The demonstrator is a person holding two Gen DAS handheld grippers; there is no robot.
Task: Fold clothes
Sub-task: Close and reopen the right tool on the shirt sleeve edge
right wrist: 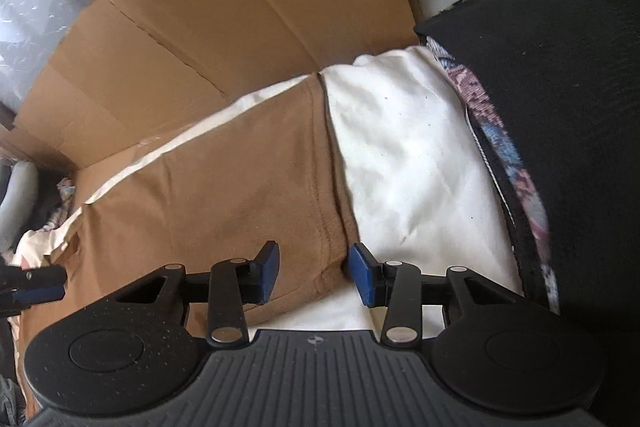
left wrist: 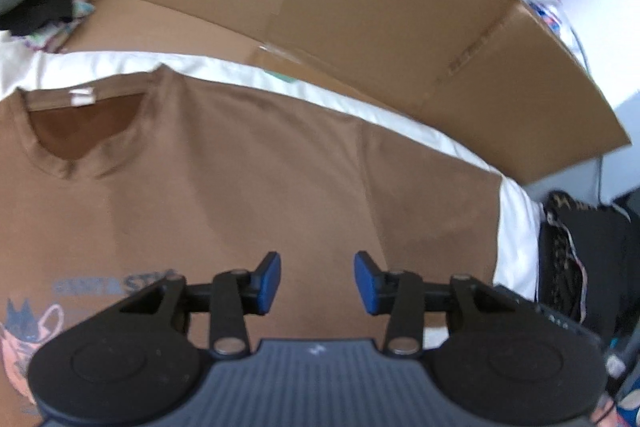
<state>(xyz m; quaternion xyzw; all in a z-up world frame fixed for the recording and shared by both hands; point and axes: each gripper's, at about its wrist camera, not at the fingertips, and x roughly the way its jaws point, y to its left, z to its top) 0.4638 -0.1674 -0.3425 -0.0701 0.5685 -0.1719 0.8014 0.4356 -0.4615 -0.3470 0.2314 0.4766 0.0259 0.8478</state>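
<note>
Both grippers, left [left wrist: 317, 283] and right [right wrist: 313, 277], hover open-jawed over the flat brown t-shirt [left wrist: 248, 187].

Print on the brown T-shirt

A blurred grey-blue line of capitals is printed on the chest of the T-shirt [left wrist: 240, 187], above a cartoon picture; only "STIC" at its end can be partly made out. Nothing else is legible.

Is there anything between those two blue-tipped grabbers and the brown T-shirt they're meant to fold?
Nothing visible. The brown T-shirt lies flat on a white sheet. The left gripper hangs over its bare front, and the right gripper straddles its hem, jaws apart. The cardboard stands behind the shirt.
</note>
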